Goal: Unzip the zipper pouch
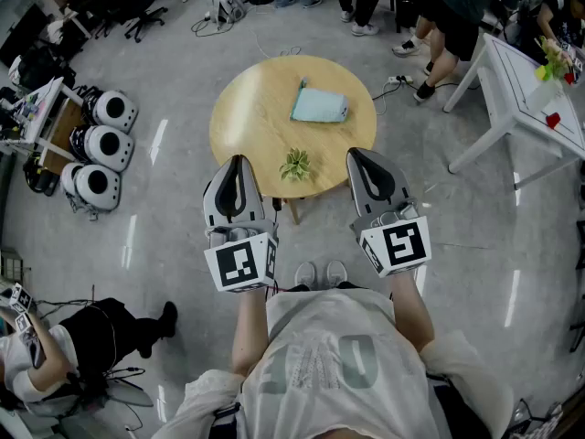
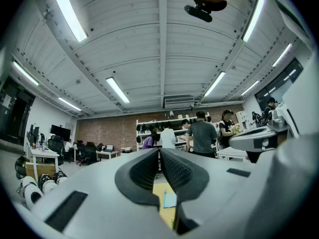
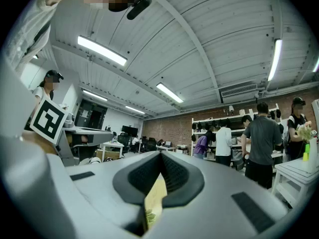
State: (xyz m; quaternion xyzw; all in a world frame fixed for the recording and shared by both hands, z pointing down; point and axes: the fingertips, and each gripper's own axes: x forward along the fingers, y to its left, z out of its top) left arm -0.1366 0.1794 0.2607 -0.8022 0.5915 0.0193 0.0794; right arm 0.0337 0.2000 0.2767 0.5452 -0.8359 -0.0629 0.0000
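Closest to us, our pale shirt [image 1: 329, 355] fills the bottom of the head view, with both forearms reaching out ahead. On the left, the left gripper [image 1: 239, 161] has its tips overlapping the table's near left edge. Its own view gives us jaws pressed together with nothing between them.

Moving along, we've got one round wooden table [image 1: 247, 122] and one small green plant [image 1: 294, 164] right by its near edge. One light blue pouch [image 1: 320, 105] lies flat toward the far right edge, well apart from both grippers. Its long axis runs left to right across the table, tilted slightly, with a small tab [image 1: 303, 83] poking out at its far left corner. We can't make out the zipper line itself from up here.

On the right, the right gripper [image 1: 355, 155] overlaps the table's near right edge and hides a bit of it. Its jaws are closed tip to tip, holding nothing.
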